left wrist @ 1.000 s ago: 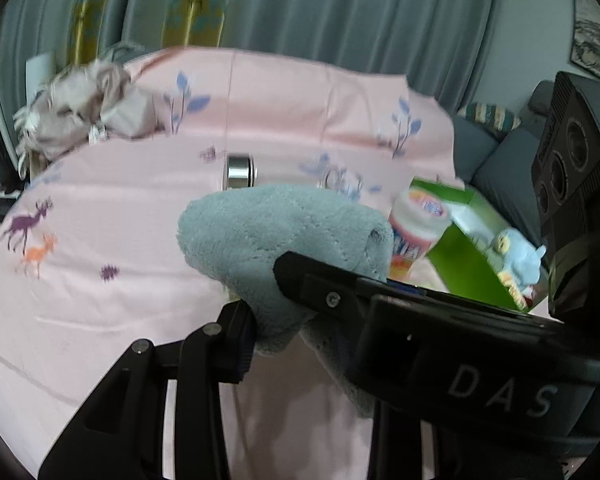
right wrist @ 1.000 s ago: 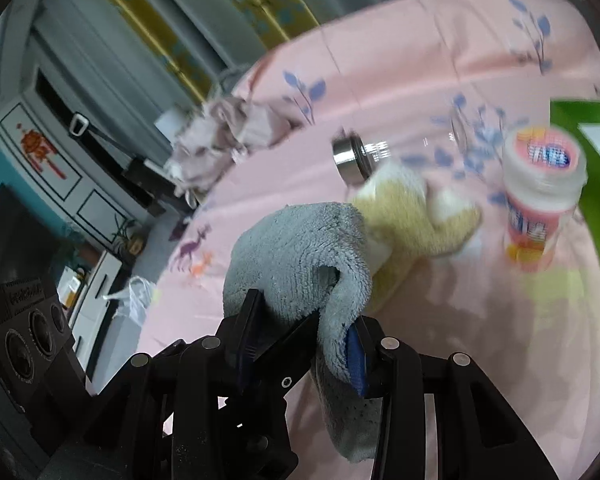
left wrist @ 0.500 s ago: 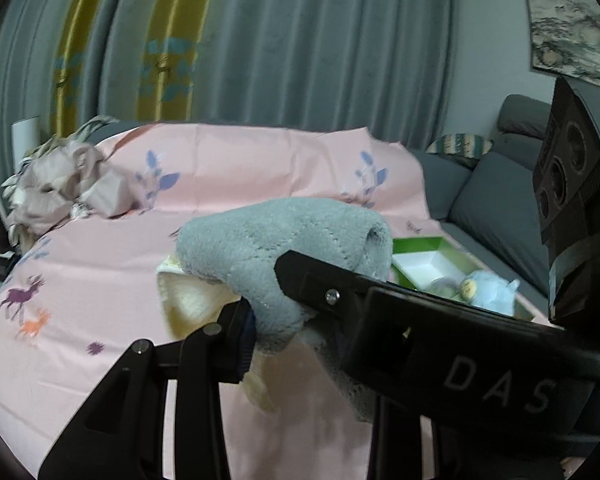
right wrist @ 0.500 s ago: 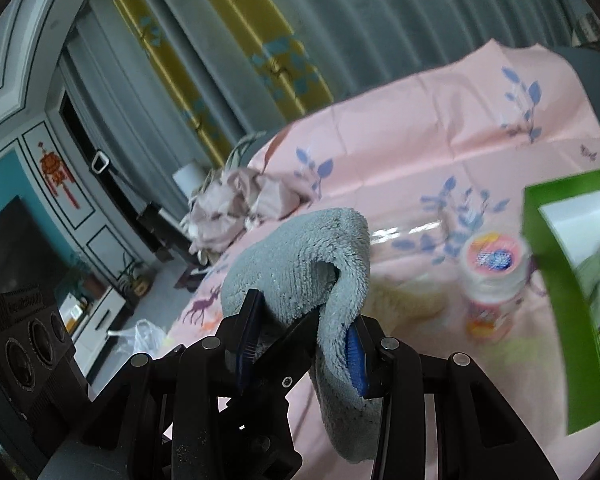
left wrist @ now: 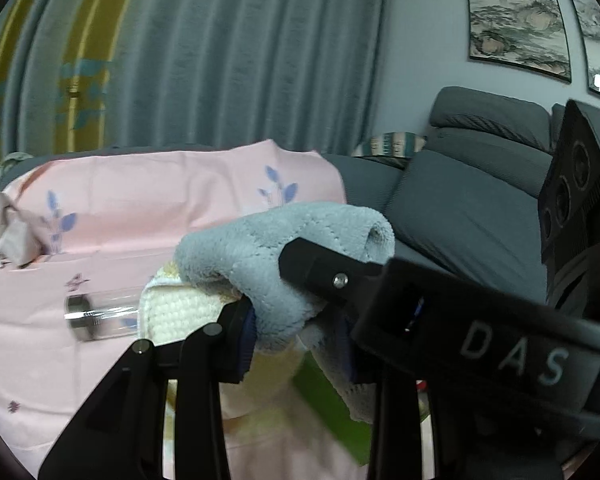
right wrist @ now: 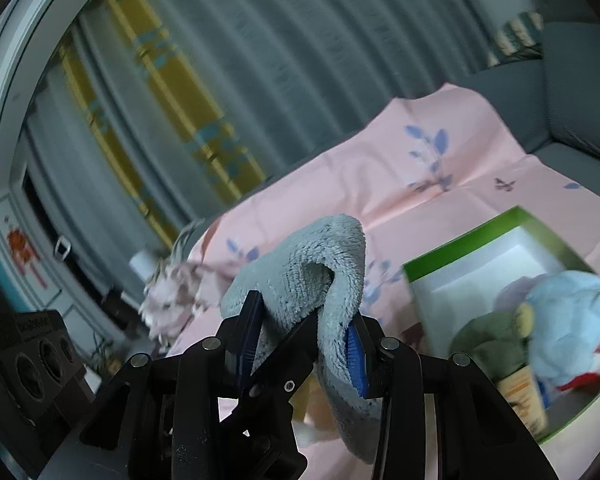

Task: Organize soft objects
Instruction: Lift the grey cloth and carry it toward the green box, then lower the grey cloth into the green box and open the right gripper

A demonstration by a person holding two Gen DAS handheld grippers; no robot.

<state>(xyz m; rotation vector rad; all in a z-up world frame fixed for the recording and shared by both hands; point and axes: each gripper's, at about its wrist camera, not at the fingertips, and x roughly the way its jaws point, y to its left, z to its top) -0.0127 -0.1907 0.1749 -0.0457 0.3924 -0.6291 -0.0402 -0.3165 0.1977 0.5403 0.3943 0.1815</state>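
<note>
**Two grippers, one grey towel between them**

Two grippers share the load as I see it: my left gripper (left wrist: 300,308) and my right gripper (right wrist: 304,344) are both clamped onto the same fluffy grey terry towel (left wrist: 276,252), which is held in the air above the pink sheet printed with blue leaves (left wrist: 148,196). In the left wrist view the towel bulges up out of the jaws as a thick roll, with a loose end hanging below them. In the right wrist view the blue pads (right wrist: 354,354) pinch a fold of the towel (right wrist: 312,272), and the rest droops beneath the fingers.

Just behind and below the left jaws lies a cream knitted cloth (left wrist: 176,312) on the sheet, and left of that a clear cylinder with a metal cap (left wrist: 100,316) (blurred, so I can say no more of it).

Right of the right jaws, and lower, stands an open green box with a white inside (right wrist: 476,240). In it sit a light blue plush toy (right wrist: 568,320) and a dark green soft thing (right wrist: 484,340). Left of those jaws, farther back, lies a crumpled pale pink cloth (right wrist: 176,300).
</note>
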